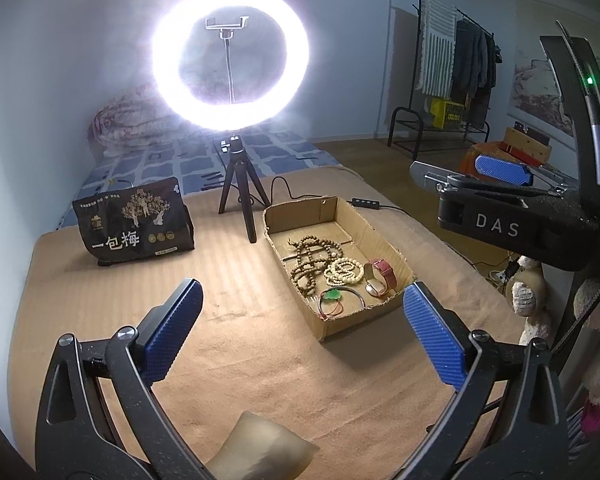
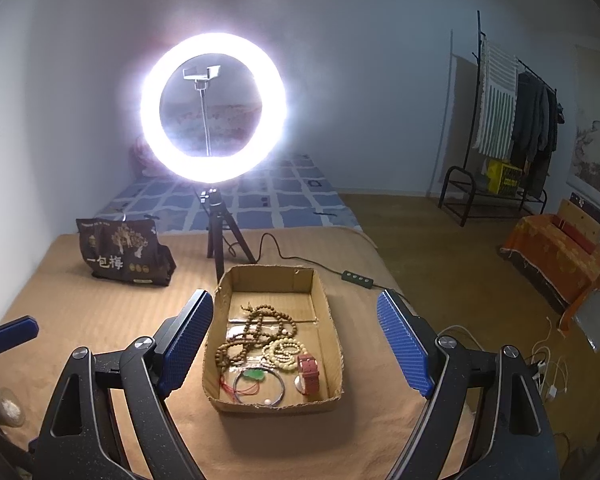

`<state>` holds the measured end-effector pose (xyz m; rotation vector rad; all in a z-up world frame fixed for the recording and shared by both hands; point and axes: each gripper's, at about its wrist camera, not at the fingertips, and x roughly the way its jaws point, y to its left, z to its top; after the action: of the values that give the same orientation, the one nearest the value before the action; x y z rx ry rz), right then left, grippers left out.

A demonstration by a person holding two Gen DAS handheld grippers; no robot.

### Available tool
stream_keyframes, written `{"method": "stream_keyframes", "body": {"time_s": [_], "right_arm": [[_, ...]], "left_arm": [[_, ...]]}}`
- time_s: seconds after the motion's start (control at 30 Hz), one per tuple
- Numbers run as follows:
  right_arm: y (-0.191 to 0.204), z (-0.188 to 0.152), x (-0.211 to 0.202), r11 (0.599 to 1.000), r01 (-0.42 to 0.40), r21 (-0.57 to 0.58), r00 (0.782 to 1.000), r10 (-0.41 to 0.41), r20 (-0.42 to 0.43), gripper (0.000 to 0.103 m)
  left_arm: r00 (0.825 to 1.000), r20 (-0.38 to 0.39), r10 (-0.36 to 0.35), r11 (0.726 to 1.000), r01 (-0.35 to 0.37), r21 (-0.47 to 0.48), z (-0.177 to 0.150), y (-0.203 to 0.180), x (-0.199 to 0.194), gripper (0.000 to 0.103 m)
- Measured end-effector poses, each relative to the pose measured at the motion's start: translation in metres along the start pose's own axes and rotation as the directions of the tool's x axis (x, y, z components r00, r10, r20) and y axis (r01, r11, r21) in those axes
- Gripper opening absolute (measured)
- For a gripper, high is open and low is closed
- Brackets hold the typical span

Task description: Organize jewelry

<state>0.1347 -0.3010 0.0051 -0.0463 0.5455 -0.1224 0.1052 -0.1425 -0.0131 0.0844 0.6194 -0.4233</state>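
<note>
Jewelry piled at the near end of a shallow cardboard box (image 2: 332, 344) on a tan cloth-covered surface (image 2: 100, 308), ring light (image 2: 214, 106) blazing behind the box. Inside the box: long strand of brown wooden beads (image 2: 256, 330) looped over itself, cream bead bracelet (image 2: 286, 354) touching its near side, red-strapped watch (image 2: 309, 374) on edge by the right wall, thin metal bangle (image 2: 260, 388) lying over a green pendant (image 2: 254, 376) on red cord (image 2: 236, 390).

Right gripper (image 2: 296, 340) poised above the box, jaws spread wide, nothing between them. Left gripper (image 1: 302, 320) just left of the box, jaws at full spread, equally empty.

Likely trouble: tangling. Brown strand overlapping the cream bracelet, red cord threaded under the bangle — one piece lifted, neighbours probably dragged along or spilled over the low wall. Broad blue pads (image 2: 188, 344) a poor match for thin wire and cord; slipping likely. Light box, unanchored, apt to slide or tip under a snagged pull. Glare from the ring light possibly masking fine detail.
</note>
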Motion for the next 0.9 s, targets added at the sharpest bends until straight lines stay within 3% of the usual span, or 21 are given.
{"method": "stream_keyframes", "body": {"time_s": [0.9], "right_arm": [[0.0039,-0.0031,0.0041,1.000,-0.001,-0.012,1.000,0.000,-0.014,0.084]], "left_arm": [[1.000,-0.009,0.000,1.000,0.000,-0.011,-0.0017,0.0027,0.0035,0.102]]}}
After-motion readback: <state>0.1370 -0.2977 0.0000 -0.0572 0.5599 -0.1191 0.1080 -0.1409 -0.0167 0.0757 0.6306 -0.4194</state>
